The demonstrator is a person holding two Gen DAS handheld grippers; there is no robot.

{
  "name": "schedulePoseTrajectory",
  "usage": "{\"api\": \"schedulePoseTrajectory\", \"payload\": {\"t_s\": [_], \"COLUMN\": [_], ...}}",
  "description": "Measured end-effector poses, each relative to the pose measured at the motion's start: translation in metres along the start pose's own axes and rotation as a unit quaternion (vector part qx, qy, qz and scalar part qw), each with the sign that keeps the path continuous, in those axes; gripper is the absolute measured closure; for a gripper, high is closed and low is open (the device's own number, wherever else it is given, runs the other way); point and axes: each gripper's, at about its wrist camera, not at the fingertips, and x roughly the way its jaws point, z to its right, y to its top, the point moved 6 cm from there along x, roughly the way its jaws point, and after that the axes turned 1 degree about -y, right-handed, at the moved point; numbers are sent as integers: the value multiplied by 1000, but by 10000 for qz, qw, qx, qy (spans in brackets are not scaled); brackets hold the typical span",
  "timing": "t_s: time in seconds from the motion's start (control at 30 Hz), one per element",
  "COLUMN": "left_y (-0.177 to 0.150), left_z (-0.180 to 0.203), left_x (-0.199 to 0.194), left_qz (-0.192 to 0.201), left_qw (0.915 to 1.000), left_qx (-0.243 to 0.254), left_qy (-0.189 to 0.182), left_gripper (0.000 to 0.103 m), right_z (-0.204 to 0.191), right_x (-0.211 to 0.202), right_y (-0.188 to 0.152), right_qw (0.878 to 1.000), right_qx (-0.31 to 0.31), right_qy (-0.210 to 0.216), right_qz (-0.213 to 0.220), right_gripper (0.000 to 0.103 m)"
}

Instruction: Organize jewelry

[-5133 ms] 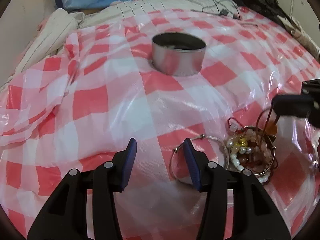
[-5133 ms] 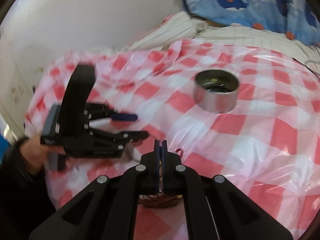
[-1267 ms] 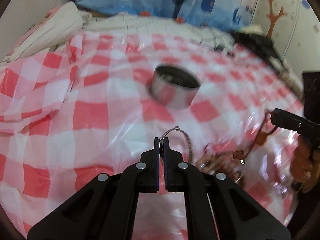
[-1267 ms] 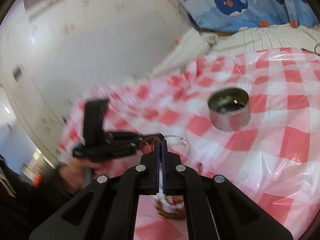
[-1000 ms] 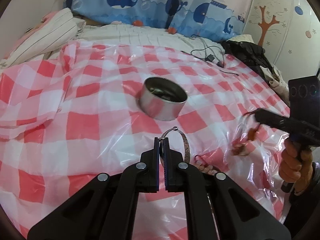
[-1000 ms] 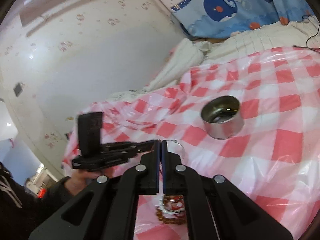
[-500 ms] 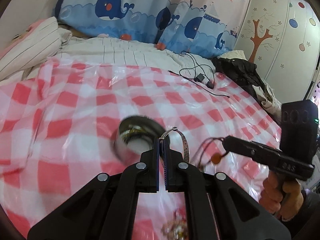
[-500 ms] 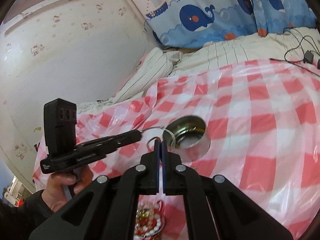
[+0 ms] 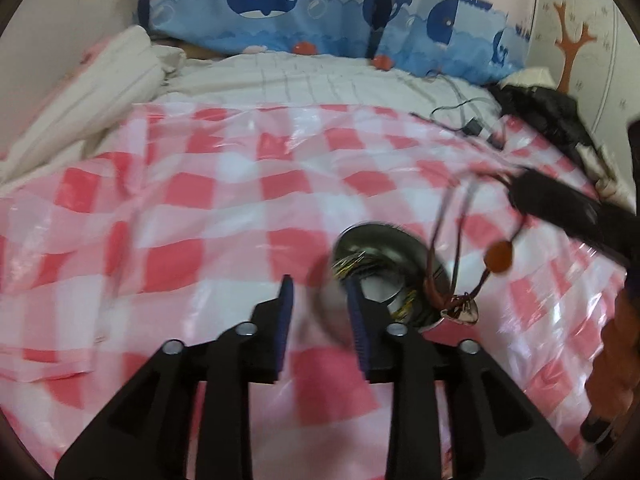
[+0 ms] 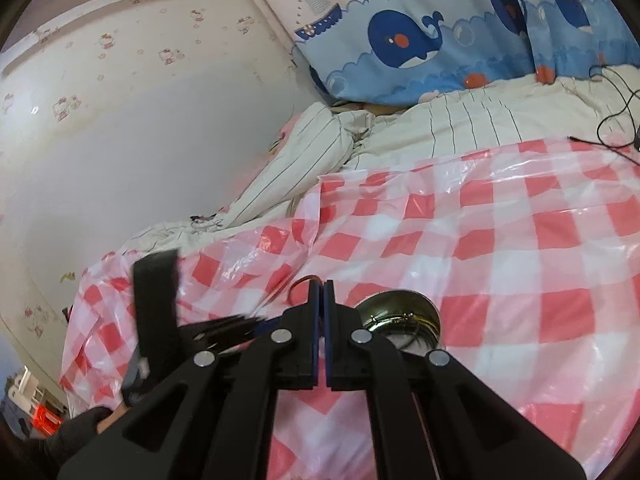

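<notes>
Checked plastic sheet (image 9: 240, 216) over bed (image 9: 320, 76); round tin (image 9: 384, 248) atop

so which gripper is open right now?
The left gripper: its blue pads stand apart and empty beside the metal tin. The right gripper is shut on a red cord necklace hanging over the tin.

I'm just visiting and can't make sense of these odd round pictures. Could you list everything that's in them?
Metal tin: one, silver, on the checked sheet, jewelry inside.
Cord necklace: one, reddish-brown with an orange bead, dangling from the right gripper over the tin's rim.
Plastic sheet: one, red-and-white checked, spread over the bed.
Striped bedding: cream, behind the sheet.
Whale curtain: blue, at the back.
Black cable: one, far right on the bed.
Left gripper: black, blue pads, open.
Right gripper: black, shut on the cord necklace.
</notes>
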Motion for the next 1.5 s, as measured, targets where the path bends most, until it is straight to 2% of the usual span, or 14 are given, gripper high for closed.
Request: {"api": "schedulePoseTrajectory", "payload": {"t_s": [0.07, 0.13, 0.17, 0.2, 0.23, 0.33, 0.4, 0.6, 0.73, 1.2, 1.5], "left_y": [-6, -13, -15, -19, -22, -31, -36, -63, -76, -74, -73], "left_z": [-5, -5, -5, -2, 1, 11, 18, 33, 35, 38, 30], "left_x": [-7, -16, -20, -27, -31, -46, -56, -82, -72, -75, -74], "left_qz": [-29, -55, -55, -51, -44, 18, 59, 209, 3, 100, 31], "left_qw": [9998, 9993, 9991, 9987, 9983, 9965, 9955, 9935, 9920, 9878, 9894], "left_qx": [36, 84, 115, 199, 266, 492, 573, 634, 815, 1048, 894], "left_qy": [192, 349, 412, 472, 516, 682, 759, 922, 959, 1149, 1147], "left_gripper": [66, 62, 60, 59, 57, 54, 51, 42, 42, 32, 27], "right_z": [10, 32, 39, 44, 45, 35, 26, 9, 17, 7, -6], "right_x": [16, 38, 40, 37, 28, -6, -30, -77, -65, -51, -37], "right_y": [-2, -10, -14, -18, -21, -37, -57, -112, -123, -136, -149], "right_qw": [9995, 9942, 9922, 9905, 9905, 9913, 9908, 9908, 9898, 9882, 9863], "right_qx": [89, 210, 306, 426, 446, 208, 72, -75, 129, -52, -244], "right_qy": [-250, -894, -1020, -1110, -1127, -1147, -1152, -1153, -1044, -919, -697], "right_qz": [-176, -566, -655, -688, -645, -606, -701, -701, -956, -1223, -1473], "right_gripper": [100, 96, 82, 75, 75, 75, 69, 62, 62, 58, 58]}}
